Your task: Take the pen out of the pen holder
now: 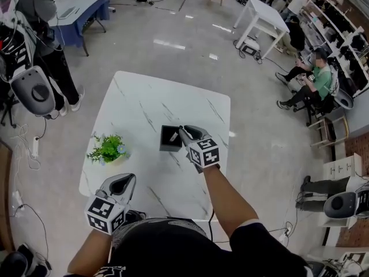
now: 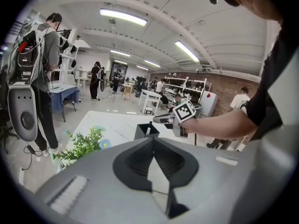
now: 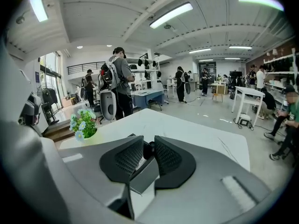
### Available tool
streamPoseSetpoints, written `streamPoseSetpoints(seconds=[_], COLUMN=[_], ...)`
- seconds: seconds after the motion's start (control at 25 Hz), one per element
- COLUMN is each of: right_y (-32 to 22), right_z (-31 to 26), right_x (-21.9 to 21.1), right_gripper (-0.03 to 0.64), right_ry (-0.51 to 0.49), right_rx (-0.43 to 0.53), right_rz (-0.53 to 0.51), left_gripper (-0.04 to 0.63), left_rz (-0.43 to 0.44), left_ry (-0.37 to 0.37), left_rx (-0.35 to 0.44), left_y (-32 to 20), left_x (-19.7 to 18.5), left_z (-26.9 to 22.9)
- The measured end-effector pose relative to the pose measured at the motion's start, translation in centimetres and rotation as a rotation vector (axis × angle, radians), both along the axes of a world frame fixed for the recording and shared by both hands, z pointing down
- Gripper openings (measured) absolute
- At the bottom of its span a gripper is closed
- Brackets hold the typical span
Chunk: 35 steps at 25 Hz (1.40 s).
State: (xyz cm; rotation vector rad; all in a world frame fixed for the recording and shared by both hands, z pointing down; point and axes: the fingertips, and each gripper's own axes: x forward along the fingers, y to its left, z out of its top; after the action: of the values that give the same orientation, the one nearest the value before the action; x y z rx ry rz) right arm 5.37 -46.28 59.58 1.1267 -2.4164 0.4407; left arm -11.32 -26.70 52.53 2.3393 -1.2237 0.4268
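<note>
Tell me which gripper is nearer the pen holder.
Right. The right gripper is at the pen holder rim, its jaws on the top of the pen. The left gripper, shut, hovers at the near edge of the table, well apart from it.

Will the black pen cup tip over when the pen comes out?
Probably not: the black square pen holder sits flat and squat on the white marble table. Being small, it might slide if the right gripper drags the black-capped white pen sideways.
</note>
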Motion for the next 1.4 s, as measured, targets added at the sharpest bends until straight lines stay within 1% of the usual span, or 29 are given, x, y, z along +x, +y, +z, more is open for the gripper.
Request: streamPoseSetpoints(seconds=[0.2,0.32,0.44,0.6,0.92,1.08,1.4], right_y=[-1.1,-1.5,-1.8,-2.1,-1.5,-1.0,-1.3], right_z=[1.2,1.7,2.0,2.5,2.6,2.7,2.5], right_x=[-0.1,-0.4,-0.9,-1.1,-1.5,-2.2,-3.3], right_gripper=[0.066,0.081,0.083,0.089,0.089,0.087,0.082], right_ry=[0.019,0.015,0.022,0.017,0.014,0.031,0.035], right_rx=[-0.023,-0.041,-0.053,-0.066,-0.064,-0.06,-0.069], right_rz=[-0.017,-0.039,-0.06,-0.054,-0.044,-0.065,-0.066], left_gripper=[0.057,0.057,0.057,0.057,0.057,0.057,0.057], left_rz=[0.013,0.018,0.007,-0.006,-0.013,-0.013,-0.014], left_ry=[0.002,0.001,0.001,0.008,0.013,0.018,0.025], left_rx=[-0.026,-0.035,-0.044,-0.049,-0.061,-0.061,-0.055], left_y=[0.1,0.1,-0.1,-0.3,-0.3,-0.4,-0.2], left_x=[0.6,0.7,0.3,0.0,-0.3,-0.3,-0.5], left_z=[0.7,0.9,1.0,1.2,1.5,1.5,1.2])
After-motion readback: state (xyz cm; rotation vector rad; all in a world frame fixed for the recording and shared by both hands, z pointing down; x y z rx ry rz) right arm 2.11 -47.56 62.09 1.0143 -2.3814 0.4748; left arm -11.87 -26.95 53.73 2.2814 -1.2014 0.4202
